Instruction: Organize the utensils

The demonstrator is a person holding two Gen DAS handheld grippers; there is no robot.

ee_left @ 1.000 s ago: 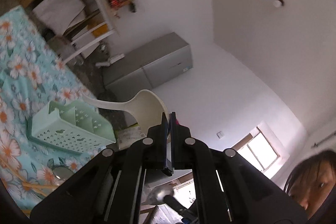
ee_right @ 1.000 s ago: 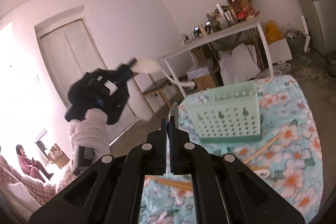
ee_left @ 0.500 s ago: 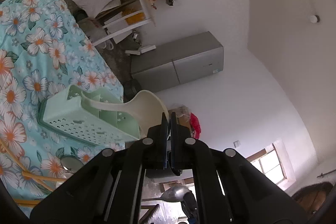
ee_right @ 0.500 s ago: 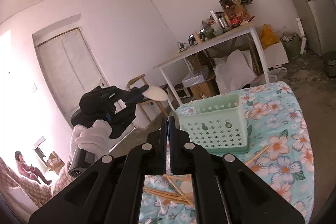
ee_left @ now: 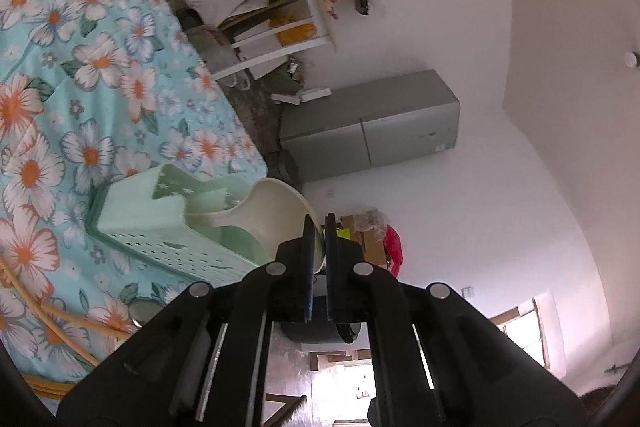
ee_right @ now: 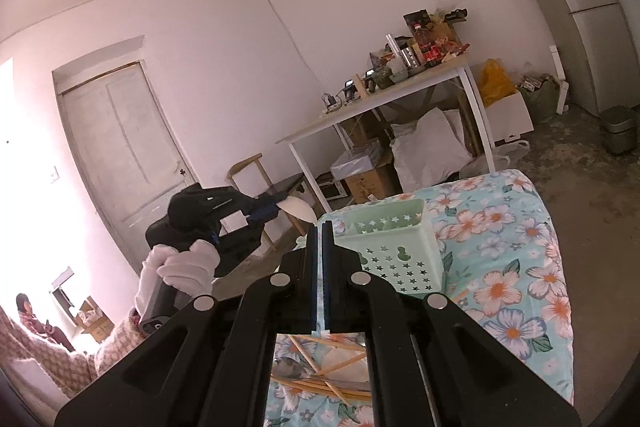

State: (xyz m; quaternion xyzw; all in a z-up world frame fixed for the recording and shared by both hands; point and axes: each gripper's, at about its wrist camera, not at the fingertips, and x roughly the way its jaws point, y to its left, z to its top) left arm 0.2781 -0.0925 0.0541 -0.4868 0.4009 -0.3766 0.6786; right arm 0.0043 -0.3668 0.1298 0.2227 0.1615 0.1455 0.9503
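My left gripper (ee_left: 317, 223) is shut on the bowl of a cream plastic spoon (ee_left: 276, 211); the spoon's handle reaches down into the mint green utensil caddy (ee_left: 160, 227) on the floral cloth. In the right wrist view the left gripper (ee_right: 276, 205) holds the cream spoon (ee_right: 298, 209) just left of the caddy (ee_right: 394, 247). My right gripper (ee_right: 322, 227) is shut on a thin metal utensil (ee_right: 319, 291), seen edge-on between the pads. Wooden chopsticks (ee_right: 320, 367) and a metal spoon (ee_right: 288, 367) lie on the cloth below it.
The table has a light blue floral cloth (ee_left: 80, 87). A white desk with clutter (ee_right: 400, 83), a grey fridge (ee_left: 372, 135), a wooden chair (ee_right: 256, 175) and boxes stand around. Chopsticks (ee_left: 52, 331) lie near the caddy. A person sits far left (ee_right: 28, 311).
My left gripper has lowered the cream spoon toward the caddy, and its handle now sits inside it. My right gripper has dropped a little closer to the table.
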